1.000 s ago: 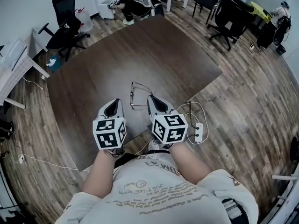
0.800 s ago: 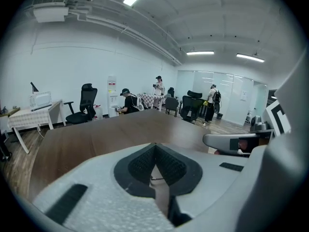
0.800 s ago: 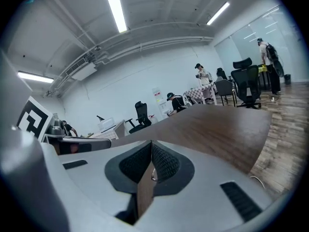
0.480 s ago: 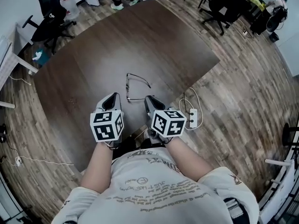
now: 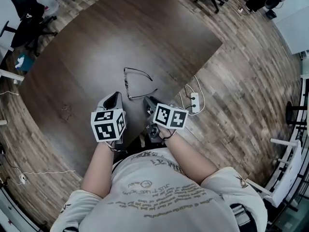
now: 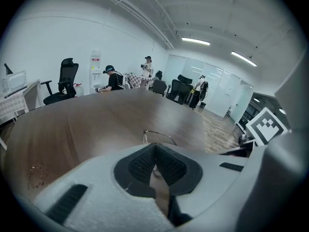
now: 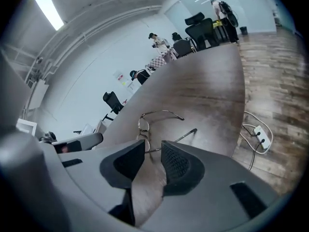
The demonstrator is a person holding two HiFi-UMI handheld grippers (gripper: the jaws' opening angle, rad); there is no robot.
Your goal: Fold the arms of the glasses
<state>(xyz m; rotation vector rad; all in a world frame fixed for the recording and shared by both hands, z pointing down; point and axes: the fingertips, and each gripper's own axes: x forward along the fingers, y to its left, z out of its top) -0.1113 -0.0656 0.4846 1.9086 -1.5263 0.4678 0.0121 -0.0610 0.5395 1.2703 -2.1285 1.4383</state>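
Seemingly unfolded glasses (image 5: 127, 83) on table (image 5: 120, 33).

Thin metal glasses (image 5: 126, 83), matt wooden table (image 5: 96, 42)

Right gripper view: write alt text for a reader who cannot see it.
The right gripper, whose jaws have just been opening and hold nothing, points at wire-framed glasses lying arms unfolded on a dark brown table just beyond its tips. A white power strip lies on the wood floor at right.
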